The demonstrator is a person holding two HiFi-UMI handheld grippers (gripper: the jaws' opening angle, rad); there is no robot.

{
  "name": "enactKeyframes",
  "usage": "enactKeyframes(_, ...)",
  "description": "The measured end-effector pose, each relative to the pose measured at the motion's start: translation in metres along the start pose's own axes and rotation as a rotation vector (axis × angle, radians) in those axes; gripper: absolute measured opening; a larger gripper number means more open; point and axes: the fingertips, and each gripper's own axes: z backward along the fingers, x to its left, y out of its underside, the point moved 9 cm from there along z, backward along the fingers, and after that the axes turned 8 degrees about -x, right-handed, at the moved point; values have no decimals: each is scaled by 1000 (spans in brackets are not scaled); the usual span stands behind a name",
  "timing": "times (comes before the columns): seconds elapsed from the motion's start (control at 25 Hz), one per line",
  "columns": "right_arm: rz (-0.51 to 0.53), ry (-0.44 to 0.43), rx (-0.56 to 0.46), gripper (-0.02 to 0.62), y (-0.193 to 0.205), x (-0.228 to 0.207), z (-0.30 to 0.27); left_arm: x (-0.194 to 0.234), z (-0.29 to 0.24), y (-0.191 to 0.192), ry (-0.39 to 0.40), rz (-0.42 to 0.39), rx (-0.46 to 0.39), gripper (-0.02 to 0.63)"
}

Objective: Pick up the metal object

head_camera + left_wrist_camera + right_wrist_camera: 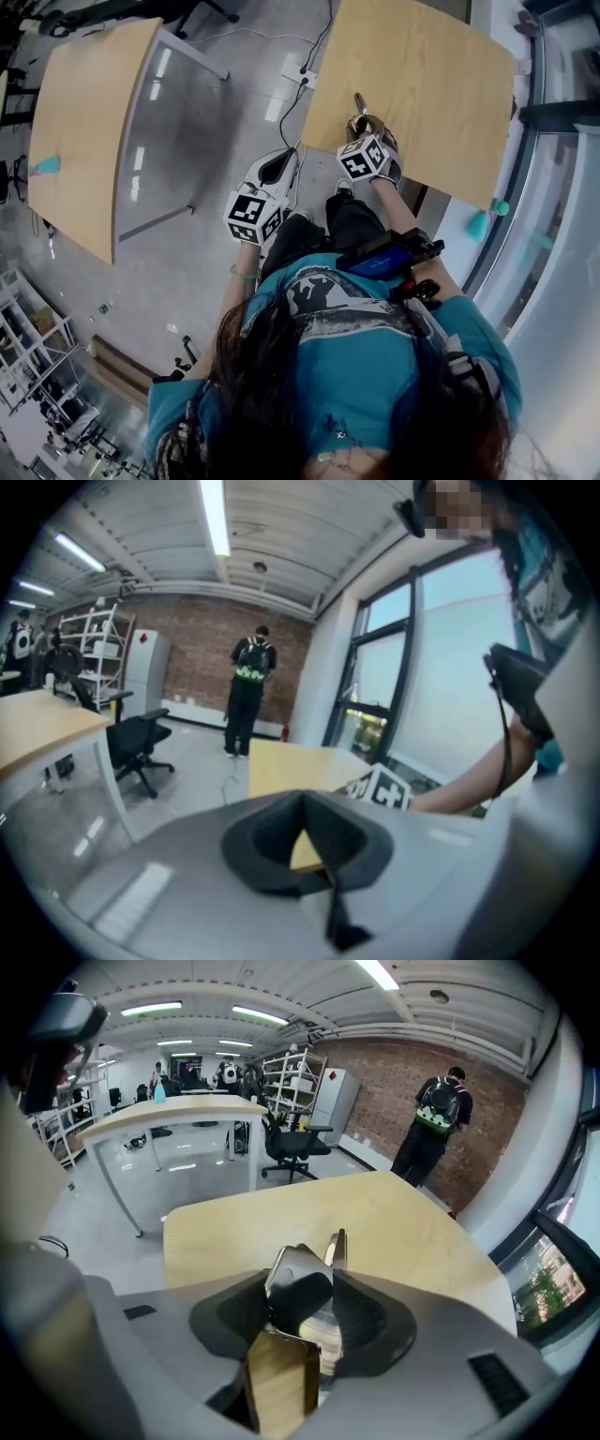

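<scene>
Your right gripper (367, 142) has its jaws clamped on the metal object (281, 1380), a shiny piece whose narrow tip sticks out past the fingers (361, 1321). It is held just inside the near edge of the wooden worktop (422, 75), toward the near-left corner. Whether it touches the wood cannot be told. Your left gripper (274, 173) has its jaws together with nothing between them. It hangs off the worktop, beside that corner and over the grey floor (202, 141).

In right gripper (317, 1309) sits metal object (292, 1290), seemingly above table (412, 1227).
</scene>
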Motion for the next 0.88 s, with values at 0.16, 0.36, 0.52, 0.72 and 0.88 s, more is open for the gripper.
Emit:
enactKeyframes(0.16,-1,20,-10,181,0,-2,-1,1,9,7,-19,10,5,2)
enactKeyframes(0.36,-109,15,-16,124,-3,-8,10,2,20,8,-30,16,1,2)
enactKeyframes(0.52,-223,-1,-21,112,0,-7,24,1,29,11,-33,20,-4,2)
enactKeyframes(0.72,-399,-30,-43,100,5,-3,44,2,38,16,-25,24,-8,2)
enactKeyframes(0.88,-524,-52,-69,98,9,5,64,2,50,18,-16,27,-16,2)
